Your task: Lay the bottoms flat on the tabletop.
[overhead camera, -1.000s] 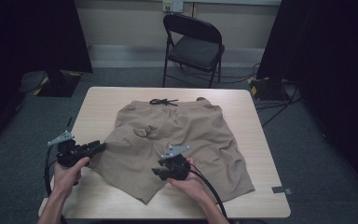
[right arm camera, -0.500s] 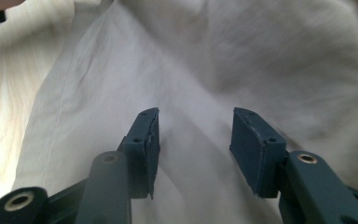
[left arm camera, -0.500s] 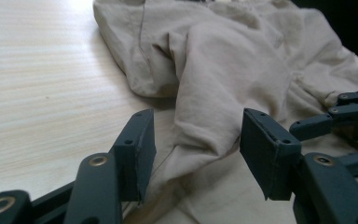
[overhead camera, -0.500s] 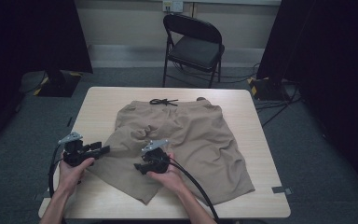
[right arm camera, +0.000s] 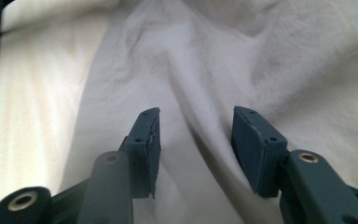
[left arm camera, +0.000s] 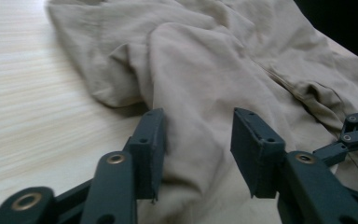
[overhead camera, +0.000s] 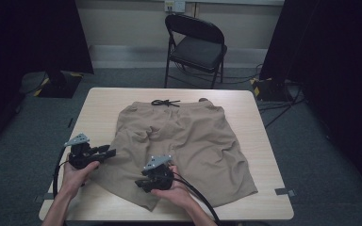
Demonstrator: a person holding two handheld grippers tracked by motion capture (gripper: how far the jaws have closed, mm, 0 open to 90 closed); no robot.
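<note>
Tan shorts [overhead camera: 188,141] lie flat on the wooden table [overhead camera: 99,101], waistband and black drawstring [overhead camera: 165,102] at the far side. My left gripper [overhead camera: 109,151] sits at the left edge of the near-left leg. In the left gripper view its jaws [left arm camera: 198,121] stand apart over a fold of the shorts [left arm camera: 205,60]; they have just been closing, and the pads do not press the cloth. My right gripper [overhead camera: 139,182] rests over the same leg near the hem. Its jaws [right arm camera: 196,116] have just been opening and straddle a crease in the shorts [right arm camera: 242,56] without gripping it.
A black folding chair [overhead camera: 195,47] stands beyond the table's far edge. Cables trail from both grippers toward the near edge. Bare wood [left arm camera: 37,102] lies left of the shorts. Dark curtains flank the room.
My right gripper has moved left across the leg and then nearer to the front edge. The left gripper has edged slightly right toward the cloth. The shorts lie as before.
</note>
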